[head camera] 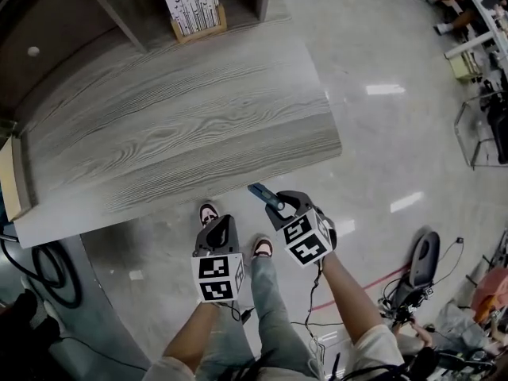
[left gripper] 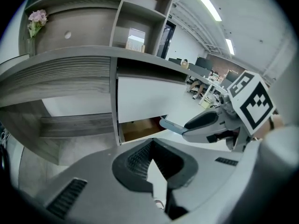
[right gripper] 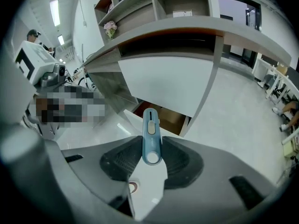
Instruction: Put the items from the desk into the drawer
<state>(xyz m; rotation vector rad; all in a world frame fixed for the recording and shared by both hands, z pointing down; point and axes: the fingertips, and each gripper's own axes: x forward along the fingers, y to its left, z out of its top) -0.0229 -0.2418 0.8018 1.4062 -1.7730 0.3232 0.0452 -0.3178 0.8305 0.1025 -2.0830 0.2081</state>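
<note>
From the head view, both grippers hang just in front of the grey wood-grain desk (head camera: 175, 125), over the floor. My right gripper (head camera: 279, 205) is shut on a slim blue utility knife (head camera: 264, 196), which sticks out past the jaws toward the desk. In the right gripper view the knife (right gripper: 151, 134) points at the drawer (right gripper: 168, 85), whose white front stands out a little under the desktop, with a brown interior showing below. My left gripper (left gripper: 152, 158) is shut with nothing in it and faces the same drawer (left gripper: 149, 97). The right gripper (left gripper: 205, 122) shows beside it.
A wooden holder of white cards (head camera: 193, 6) stands at the desk's back by the shelf unit. A vase of flowers (left gripper: 35, 24) sits on a shelf. Black cable loops (head camera: 48, 268) lie on the floor at the left. The person's shoes (head camera: 208, 213) are below the grippers.
</note>
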